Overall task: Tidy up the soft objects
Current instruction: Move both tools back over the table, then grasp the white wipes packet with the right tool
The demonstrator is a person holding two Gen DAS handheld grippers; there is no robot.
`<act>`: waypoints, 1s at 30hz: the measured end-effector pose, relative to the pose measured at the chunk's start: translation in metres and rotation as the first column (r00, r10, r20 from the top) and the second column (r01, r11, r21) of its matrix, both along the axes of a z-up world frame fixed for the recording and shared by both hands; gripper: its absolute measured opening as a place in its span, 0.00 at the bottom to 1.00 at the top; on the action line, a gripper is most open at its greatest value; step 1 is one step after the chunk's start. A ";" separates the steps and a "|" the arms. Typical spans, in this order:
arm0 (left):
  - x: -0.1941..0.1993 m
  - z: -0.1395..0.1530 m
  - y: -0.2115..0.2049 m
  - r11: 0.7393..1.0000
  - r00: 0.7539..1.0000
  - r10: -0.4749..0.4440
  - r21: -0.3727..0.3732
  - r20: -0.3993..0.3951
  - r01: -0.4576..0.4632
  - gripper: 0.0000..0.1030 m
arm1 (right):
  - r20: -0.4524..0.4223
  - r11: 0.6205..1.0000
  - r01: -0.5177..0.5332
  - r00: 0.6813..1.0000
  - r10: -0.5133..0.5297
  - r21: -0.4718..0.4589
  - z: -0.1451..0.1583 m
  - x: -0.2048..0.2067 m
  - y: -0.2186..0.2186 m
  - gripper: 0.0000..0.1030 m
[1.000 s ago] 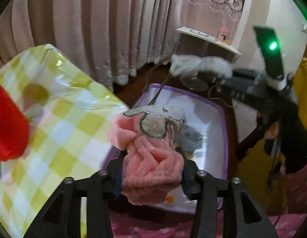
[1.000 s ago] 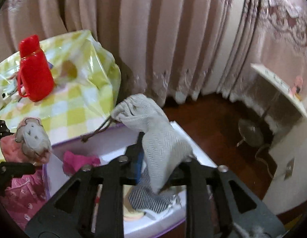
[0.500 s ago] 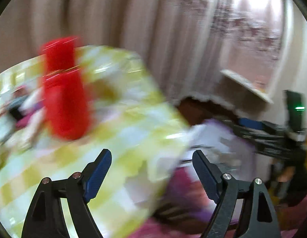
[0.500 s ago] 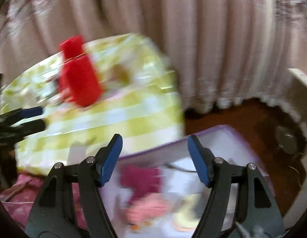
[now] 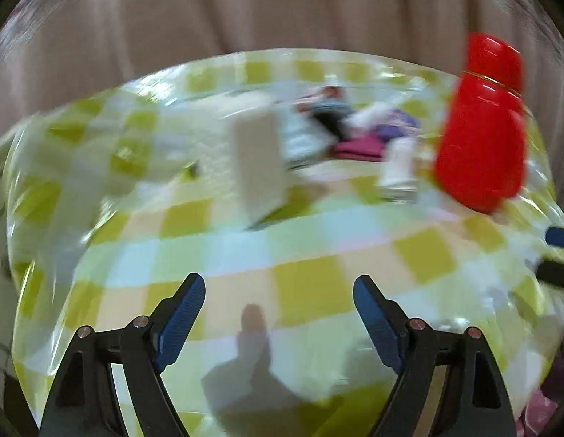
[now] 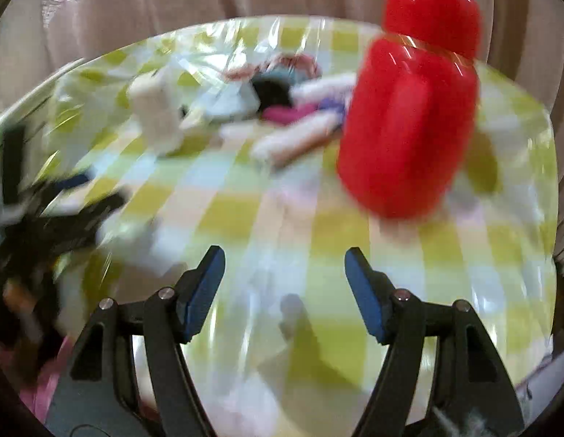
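With the left gripper (image 5: 278, 300) and right gripper (image 6: 284, 273) both wide apart and empty over the near checked tablecloth (image 5: 311, 255), a hasty reach toward the far heap of soft items (image 6: 282, 109) could topple the red flask (image 6: 405, 127) standing right of it.

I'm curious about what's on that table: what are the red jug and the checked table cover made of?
The red jug looks like glossy hard plastic: smooth, evenly coloured, with bright streaks of glare. The checked table cover seems to be cloth under clear plastic film, or vinyl: it shines and wrinkles with sharp highlights. Motion blur leaves both uncertain.
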State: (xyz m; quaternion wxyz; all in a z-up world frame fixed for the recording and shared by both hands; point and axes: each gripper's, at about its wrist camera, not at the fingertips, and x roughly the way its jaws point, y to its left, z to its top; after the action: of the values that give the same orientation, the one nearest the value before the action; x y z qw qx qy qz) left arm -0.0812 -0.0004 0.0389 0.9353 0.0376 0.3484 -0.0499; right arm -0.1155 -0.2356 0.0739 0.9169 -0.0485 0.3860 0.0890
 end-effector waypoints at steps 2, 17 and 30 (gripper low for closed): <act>0.004 -0.009 0.023 0.998 0.999 0.049 -0.049 -0.008 -0.049 0.82 | 0.019 0.999 0.045 0.999 -0.045 -0.018 0.000 0.034 0.017 0.70; 0.020 -0.031 0.057 0.958 0.990 0.015 -0.282 -0.140 -0.055 0.82 | -0.211 0.913 0.402 0.889 -0.407 -0.067 -0.057 0.204 0.050 0.75; 0.021 -0.030 0.055 0.962 0.989 0.017 -0.266 -0.146 -0.056 0.82 | -0.155 0.986 -0.150 0.975 0.160 0.079 -0.052 0.065 0.010 0.52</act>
State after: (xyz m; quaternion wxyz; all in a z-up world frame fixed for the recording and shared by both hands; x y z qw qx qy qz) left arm -0.0607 0.0550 0.0090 0.9053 -0.1002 0.4046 -0.0820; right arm -0.0505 -0.2252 0.0218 0.8742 -0.0403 0.4504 0.1768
